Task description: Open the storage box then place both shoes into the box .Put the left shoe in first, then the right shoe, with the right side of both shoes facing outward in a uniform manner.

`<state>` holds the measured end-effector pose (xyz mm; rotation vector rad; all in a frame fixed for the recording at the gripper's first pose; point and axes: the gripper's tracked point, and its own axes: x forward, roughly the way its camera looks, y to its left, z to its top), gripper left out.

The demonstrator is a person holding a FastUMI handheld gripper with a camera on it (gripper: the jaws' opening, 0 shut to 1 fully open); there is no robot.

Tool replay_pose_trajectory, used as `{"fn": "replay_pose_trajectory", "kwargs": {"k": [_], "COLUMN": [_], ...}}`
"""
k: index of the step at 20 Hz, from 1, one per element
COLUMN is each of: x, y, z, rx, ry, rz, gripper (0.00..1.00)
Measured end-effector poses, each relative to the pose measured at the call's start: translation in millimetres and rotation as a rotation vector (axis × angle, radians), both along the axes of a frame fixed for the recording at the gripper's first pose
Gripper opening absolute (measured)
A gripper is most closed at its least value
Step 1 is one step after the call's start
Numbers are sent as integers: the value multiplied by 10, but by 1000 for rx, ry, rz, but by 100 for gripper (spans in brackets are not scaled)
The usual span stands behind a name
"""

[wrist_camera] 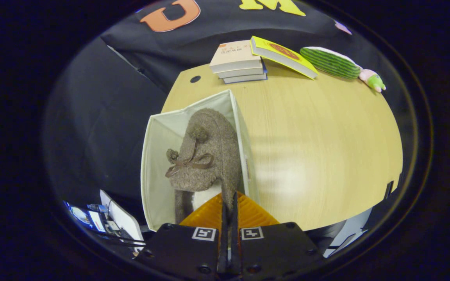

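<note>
Where the wooden table [318, 156] meets its near-left corner, a pale fabric storage box [158, 156] stands open, and a fuzzy brown shoe [209, 156] sits inside it. The shoe is tipped up on end, its rounded back toward the far wall of the box and its open mouth toward the fingers, with white lining showing at that mouth. A thin brown ribbon bow [190, 162] is tied across its front, and two small pompoms [198, 133] hang from the lace ends. The shoe leans against the right wall of the box, leaving bare space on the left side of the interior.

The gripper [229, 205] is held just at the near edge of the box, its two fingers drawn together with only a thin dark slit between them. Their tips reach up to the lower rim of the shoe; whether they pinch a bit of that rim I cannot tell, because the tips overlap it.

Across the table, well apart from the box, a stack of books [237, 62] lies near the far edge, with a yellow book [283, 54] propped slantwise against it. Just beside that lies a green striped plush toy [332, 62] with a pink and green end. Past the table's left corner, some papers and small gear [104, 218] lie low down.
</note>
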<state>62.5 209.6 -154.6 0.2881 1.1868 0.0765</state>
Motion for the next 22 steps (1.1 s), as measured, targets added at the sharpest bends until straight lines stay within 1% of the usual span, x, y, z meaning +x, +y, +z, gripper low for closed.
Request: {"fn": "replay_pose_trajectory", "kwargs": {"k": [2,3,4,5,6,7,8,10,11,12,15,17,18,19,21,22], "x": [-40,-49,-48,-49,-62,-63,-61,-30,10,43,52,117,111,117,70,32], "y": [27,13,-8,7,16,27,8,-113,-214,-321,-592,-892,-1013,-1141,-1310,-1417], "z": [29,100,98,135,180,223,264,379,452,538,850,1171,1341,1518,1743,1854], "rx": [8,1,-6,-3,-1,3,-3,-46,-83,-121,-185,-259,-280,-291,-285,-292], "ry": [-13,-20,-30,-42,-58,-80,-106,-174,-217,-254,-356,-494,-571,-651,-783,-853], "rz": [16,24,29,36,51,63,77,82,76,66,36,6,-21,-65,-115,-137], "gripper": [19,28,33,44,48,57,63,73,76,76,77,77,77,83,96,100]}}
